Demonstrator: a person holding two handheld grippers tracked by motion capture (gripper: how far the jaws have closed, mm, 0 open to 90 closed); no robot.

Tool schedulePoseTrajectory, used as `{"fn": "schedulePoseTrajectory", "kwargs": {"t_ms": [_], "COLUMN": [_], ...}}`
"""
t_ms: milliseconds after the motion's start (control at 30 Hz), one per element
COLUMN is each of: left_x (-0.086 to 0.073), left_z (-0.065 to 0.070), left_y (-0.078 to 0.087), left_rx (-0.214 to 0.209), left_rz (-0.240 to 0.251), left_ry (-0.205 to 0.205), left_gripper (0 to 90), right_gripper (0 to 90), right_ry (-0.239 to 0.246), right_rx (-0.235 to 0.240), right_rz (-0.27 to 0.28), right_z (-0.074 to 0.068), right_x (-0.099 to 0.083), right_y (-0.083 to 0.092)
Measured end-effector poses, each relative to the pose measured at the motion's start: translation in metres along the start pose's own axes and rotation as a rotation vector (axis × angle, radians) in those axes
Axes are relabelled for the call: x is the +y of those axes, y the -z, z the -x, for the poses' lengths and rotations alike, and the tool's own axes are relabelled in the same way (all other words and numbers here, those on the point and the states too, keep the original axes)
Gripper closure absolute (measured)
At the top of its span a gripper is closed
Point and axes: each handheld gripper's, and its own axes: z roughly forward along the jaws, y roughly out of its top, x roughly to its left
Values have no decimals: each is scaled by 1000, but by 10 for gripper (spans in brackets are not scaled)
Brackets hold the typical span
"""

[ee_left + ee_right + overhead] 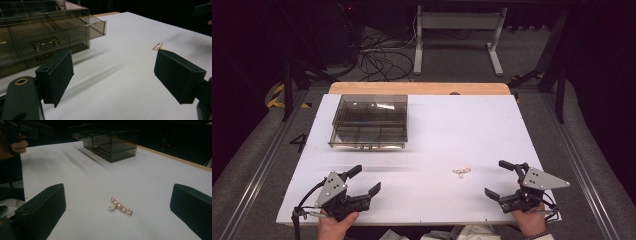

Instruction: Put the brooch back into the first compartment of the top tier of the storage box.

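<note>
In the high view, the small gold pin set with pearls (462, 171) lies flat on the white table (472, 130), ahead of and to the inner side of the right gripper (502, 179), whose jaws stand spread wide with nothing between them. The left gripper (365, 179) is likewise spread and empty, well apart from the pin, which sits off to its right. The smoky transparent plastic compartment box (370, 120) rests farther out, ahead of the left gripper.

In the left gripper view, the jaws are wide apart. The box (45, 32) is close ahead on its left side with a drawer pulled partly out, and the pin (157, 46) peeks just beyond the tip of its right jaw.

In the right gripper view, the pin (121, 206) lies near, between the two spread jaws and a little ahead of them, its bar running slantwise across the gap. The box (112, 142) stands far beyond it.

The step in hand looks to be picking up the pin with the right gripper. To do it well, the gripper should likely come down low with the pads almost brushing the table, turn so the jaws close across the thin bar rather than along it, and close slowly, since so flat and slight a thing could skid or flip away.
</note>
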Motion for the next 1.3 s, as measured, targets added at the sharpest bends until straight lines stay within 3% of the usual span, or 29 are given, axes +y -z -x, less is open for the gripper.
{"fn": "schedulePoseTrajectory", "kwargs": {"t_ms": [100,133,167,200,800,1300], "left_x": [2,2,2,2,6,26], "left_z": [5,5,7,7,4,5], "left_y": [1,1,2,2,4,-13], "left_rx": [28,28,39,39,34,-21], "left_rz": [-6,-6,-2,-2,-15,-81], "left_ry": [-68,-68,-102,-109,-73,-52], "left_gripper": [171,172,174,173,173,175], "right_gripper": [15,17,20,22,35,36], "right_ry": [-5,-3,-2,-5,-24,-32], "right_rx": [4,6,7,9,24,24], "right_rz": [-4,-2,-3,-5,-25,-37], "right_z": [0,-1,-1,-1,0,-1], "right_x": [0,0,0,0,-1,-3], "right_y": [-1,-1,-1,-1,-4,-4]}}
